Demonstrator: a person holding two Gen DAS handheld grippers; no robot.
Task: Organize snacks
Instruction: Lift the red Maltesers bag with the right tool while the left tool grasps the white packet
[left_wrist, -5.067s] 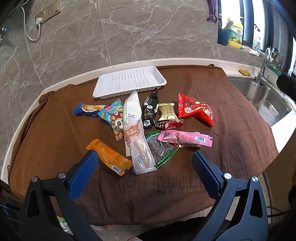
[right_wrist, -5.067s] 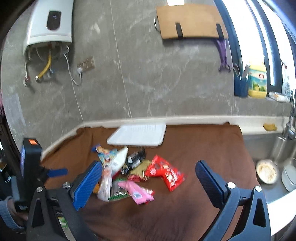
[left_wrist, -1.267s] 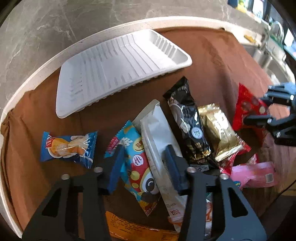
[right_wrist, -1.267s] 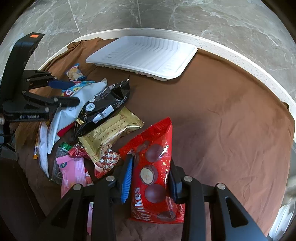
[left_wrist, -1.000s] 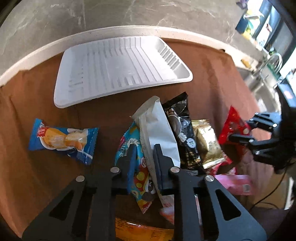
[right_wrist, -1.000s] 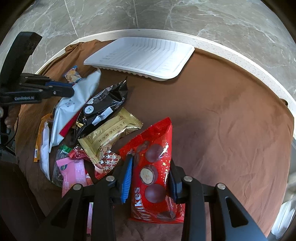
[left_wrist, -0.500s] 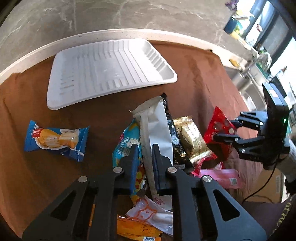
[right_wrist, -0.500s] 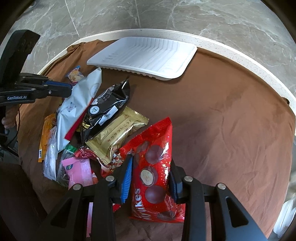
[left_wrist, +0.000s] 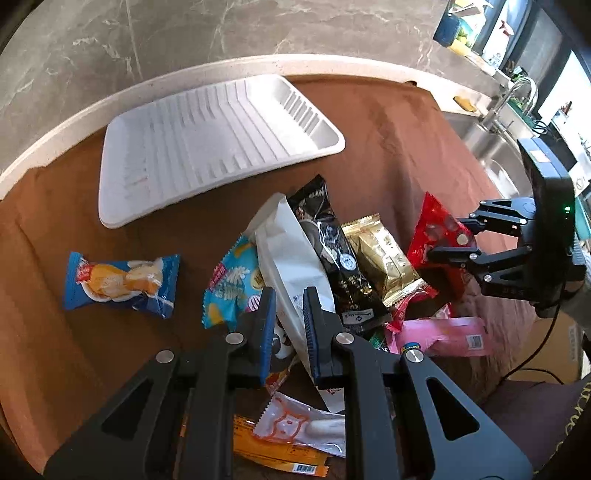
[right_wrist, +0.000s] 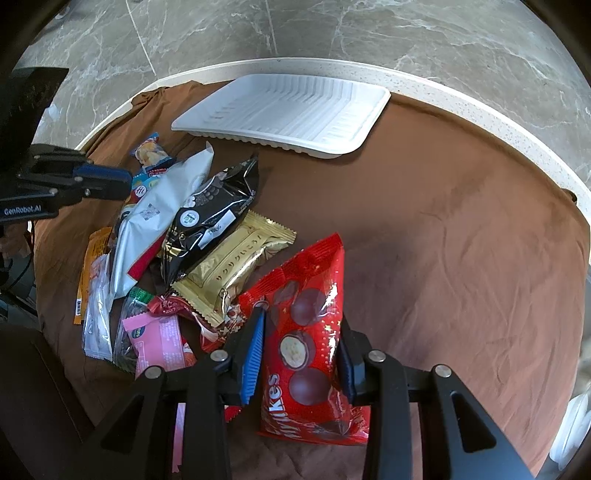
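Each camera rides on its own tool and looks steeply down along the fingers at the cloth-covered surface (left_wrist: 388, 122), close above the heap of snack packets. The left tool (left_wrist: 289, 314) fills the bottom of its view, the white tray (left_wrist: 207, 144) beyond its tips and the right tool (left_wrist: 448, 242) off to its right. The right tool's camera looks over the same tray (right_wrist: 288, 110) and heap from the other side, with the left tool (right_wrist: 122, 181) at its left edge.
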